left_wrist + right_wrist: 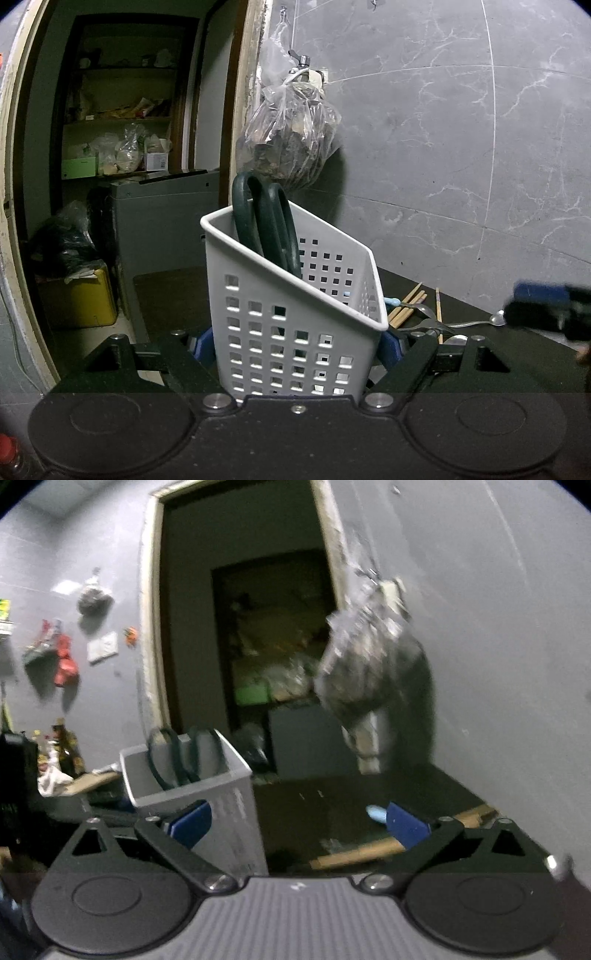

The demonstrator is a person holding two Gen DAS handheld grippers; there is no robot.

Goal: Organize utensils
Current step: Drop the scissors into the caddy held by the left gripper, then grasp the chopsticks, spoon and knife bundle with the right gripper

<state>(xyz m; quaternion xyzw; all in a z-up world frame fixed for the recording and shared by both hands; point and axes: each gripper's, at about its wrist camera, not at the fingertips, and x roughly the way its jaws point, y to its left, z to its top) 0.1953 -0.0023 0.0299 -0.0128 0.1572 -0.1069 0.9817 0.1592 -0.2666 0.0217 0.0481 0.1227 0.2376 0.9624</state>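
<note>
My left gripper (pixel 297 350) is shut on a white perforated basket (pixel 258 332), its blue pads (pixel 205 349) pressed against both side walls. Dark green scissors (pixel 269 229) stand inside the basket, handles up. Behind it to the right, wooden chopsticks (pixel 406 306), a fork (pixel 424 325) and a spoon (pixel 480 322) lie on the dark counter (pixel 517 347). In the blurred right wrist view, my right gripper (pixel 298 827) is open wide with nothing between its fingers. It sits just right of the basket (pixel 192 786), above wooden sticks (pixel 358 853) and a light blue piece (pixel 376 814).
A clear plastic bag (pixel 291 136) full of dark stuff hangs from a tap on the grey tiled wall above the counter's back. Left of the counter, a doorway (pixel 129 147) opens onto shelves and a grey box. Bags hang on the far left wall (pixel 66 664).
</note>
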